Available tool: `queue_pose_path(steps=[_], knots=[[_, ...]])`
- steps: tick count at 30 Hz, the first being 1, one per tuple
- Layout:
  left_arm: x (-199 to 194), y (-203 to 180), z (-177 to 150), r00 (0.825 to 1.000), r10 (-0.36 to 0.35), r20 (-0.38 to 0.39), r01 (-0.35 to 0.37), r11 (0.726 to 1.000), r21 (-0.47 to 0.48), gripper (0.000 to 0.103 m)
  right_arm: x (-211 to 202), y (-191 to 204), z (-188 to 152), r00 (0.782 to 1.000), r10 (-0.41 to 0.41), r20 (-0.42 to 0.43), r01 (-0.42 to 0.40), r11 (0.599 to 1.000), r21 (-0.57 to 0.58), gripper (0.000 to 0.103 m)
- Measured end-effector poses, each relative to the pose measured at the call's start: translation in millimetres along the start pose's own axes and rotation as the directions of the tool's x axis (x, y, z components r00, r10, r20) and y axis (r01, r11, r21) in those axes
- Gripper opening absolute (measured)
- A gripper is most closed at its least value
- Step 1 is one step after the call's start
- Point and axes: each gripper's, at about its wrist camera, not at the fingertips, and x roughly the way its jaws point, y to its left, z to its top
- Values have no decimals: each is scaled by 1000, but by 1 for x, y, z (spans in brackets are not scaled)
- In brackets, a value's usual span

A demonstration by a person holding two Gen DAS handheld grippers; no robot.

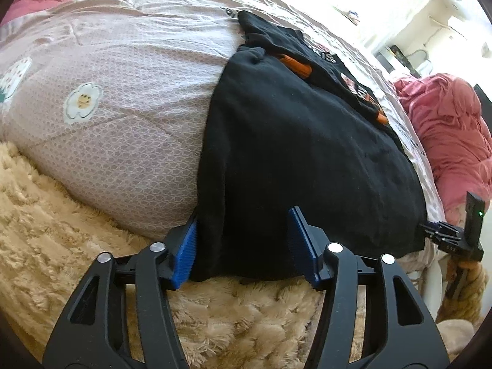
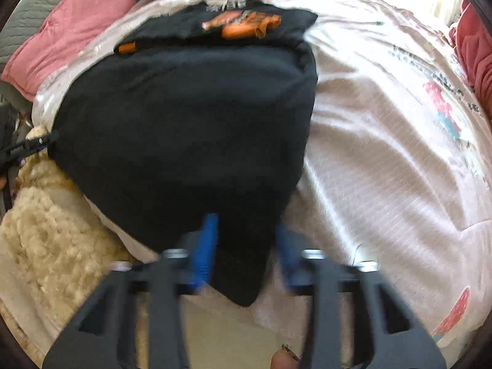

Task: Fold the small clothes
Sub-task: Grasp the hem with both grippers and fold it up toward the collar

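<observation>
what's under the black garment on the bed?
The black garment lies on a pinkish patterned quilt; its near hem drapes onto the beige fluffy blanket. A second black piece with orange print sits at its far end. Anything beneath its middle is covered.

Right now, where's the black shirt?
The black shirt lies on the pink patterned quilt, its near hem at the bed's edge above the fuzzy cream blanket, between the open left gripper's fingers.

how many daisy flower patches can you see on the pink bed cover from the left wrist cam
2. One whole daisy patch lies on the pink bed cover left of the black shirt; a second daisy patch sits at the far left edge, partly cut off. The shirt may hide more.
</observation>
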Motion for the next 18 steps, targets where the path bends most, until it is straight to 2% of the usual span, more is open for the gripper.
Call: queue_pose_path(steps=[1,3,5,11,18], knots=[[-2,-1,0,1000,11,6,-11,1000,1,38,-3,0,3,1000,11,19,-11,1000,-2,8],[-5,1,1,1000,10,16,-10,1000,-9,18,-16,8,8,997,26,73,-23,999,-44,8],[-12,4,4,999,-25,35,26,999,-33,9,-27,15,14,991,43,127,-34,997,-74,8],[-34,-7,14,992,-78,103,80,997,-12,6,-56,7,35,952,116,282,-113,993,-25,8],[-56,-5,37,980,-89,175,95,995,-24,3,-74,-19,52,899,170,404,-213,975,65,8]])
